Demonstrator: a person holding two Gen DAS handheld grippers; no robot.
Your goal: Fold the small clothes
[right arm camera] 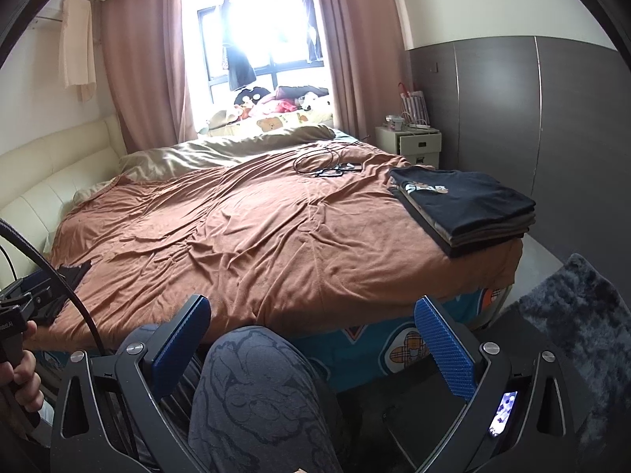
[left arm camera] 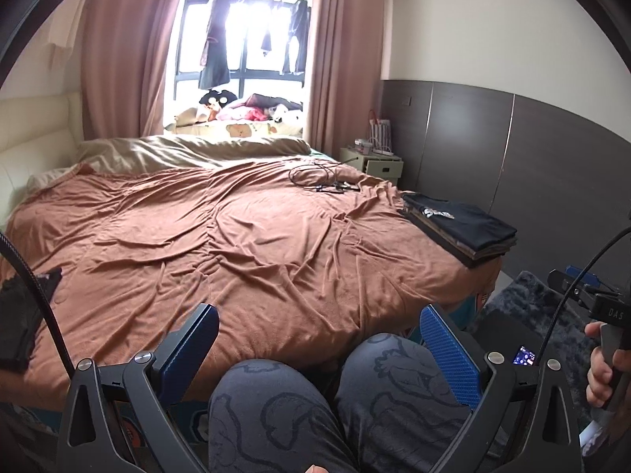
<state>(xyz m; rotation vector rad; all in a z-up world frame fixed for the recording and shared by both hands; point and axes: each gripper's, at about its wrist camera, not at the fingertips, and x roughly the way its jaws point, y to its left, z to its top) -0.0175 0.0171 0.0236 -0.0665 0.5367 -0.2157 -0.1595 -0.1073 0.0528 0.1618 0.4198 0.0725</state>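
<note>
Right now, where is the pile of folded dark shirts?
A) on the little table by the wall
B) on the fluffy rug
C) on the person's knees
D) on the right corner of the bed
D: the pile of folded dark shirts sits on the brown blanket at the bed's right corner, above the fluffy rug.

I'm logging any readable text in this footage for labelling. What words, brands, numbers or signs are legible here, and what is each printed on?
"DAS": on the black body of the right gripper seen from the left wrist view.
White print on the top shirt of the folded stack: partly folded under and blurred, not readable.
White lettering on the left gripper's handle: too small to read reliably.
Small screens on both grippers: unreadable.
</note>
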